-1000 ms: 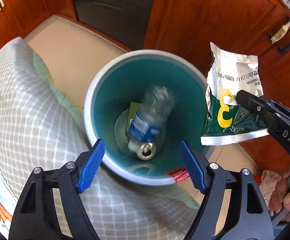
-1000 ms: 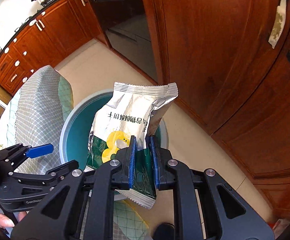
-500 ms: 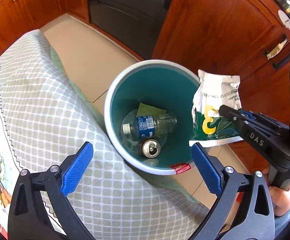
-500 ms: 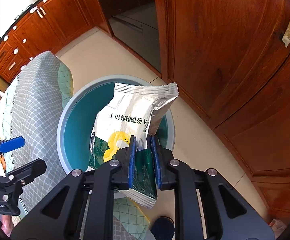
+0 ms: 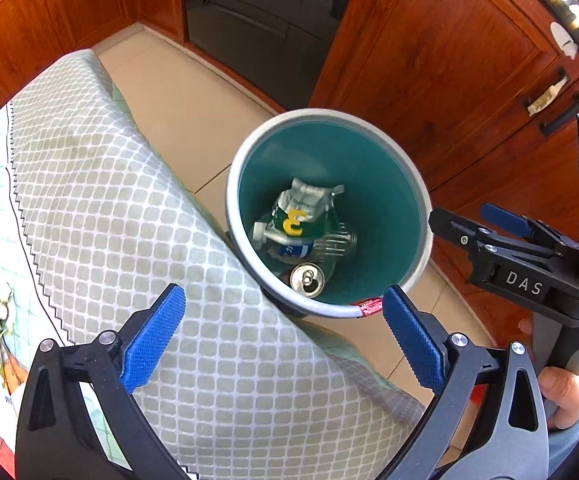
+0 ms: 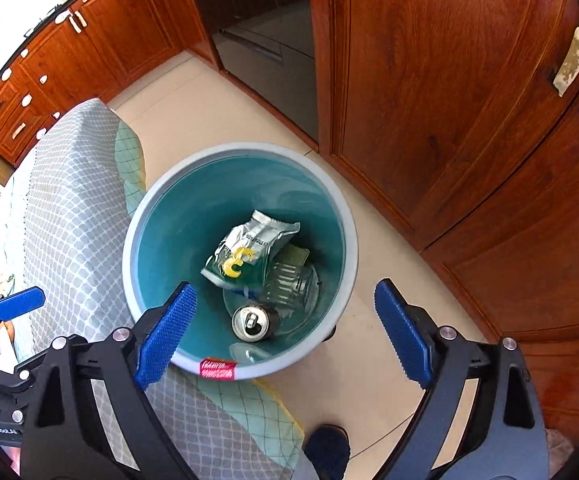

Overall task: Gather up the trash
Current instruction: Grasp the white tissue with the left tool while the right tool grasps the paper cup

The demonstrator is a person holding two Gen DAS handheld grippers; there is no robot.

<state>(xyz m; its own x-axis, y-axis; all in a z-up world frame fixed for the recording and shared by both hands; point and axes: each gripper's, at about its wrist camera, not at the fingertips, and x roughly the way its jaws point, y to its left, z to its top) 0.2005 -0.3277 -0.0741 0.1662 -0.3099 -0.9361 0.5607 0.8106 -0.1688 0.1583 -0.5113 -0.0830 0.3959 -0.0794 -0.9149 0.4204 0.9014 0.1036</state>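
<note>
A teal bin with a grey rim (image 5: 409, 176) (image 6: 349, 236) stands on the floor beside the table. Inside lie a silver-green snack bag (image 5: 303, 214) (image 6: 251, 246), a clear plastic bottle (image 5: 329, 242) (image 6: 289, 284) and a metal can (image 5: 307, 279) (image 6: 250, 323). My right gripper (image 6: 285, 332) is open and empty above the bin; it also shows at the right of the left wrist view (image 5: 477, 220). My left gripper (image 5: 285, 336) is open and empty over the table edge near the bin; one of its fingers (image 6: 19, 302) shows in the right wrist view.
A checked grey-green cloth (image 5: 129, 220) (image 6: 69, 220) covers the table and hangs down next to the bin. Wooden cabinet doors (image 5: 449, 60) (image 6: 469, 100) stand close behind the bin. Beige floor tiles (image 5: 177, 80) lie around it. A red label (image 6: 218, 369) sits on the bin rim.
My right gripper opened and let go of the snack bag, which dropped into the bin onto the bottle. My left gripper drew back farther from the bin.
</note>
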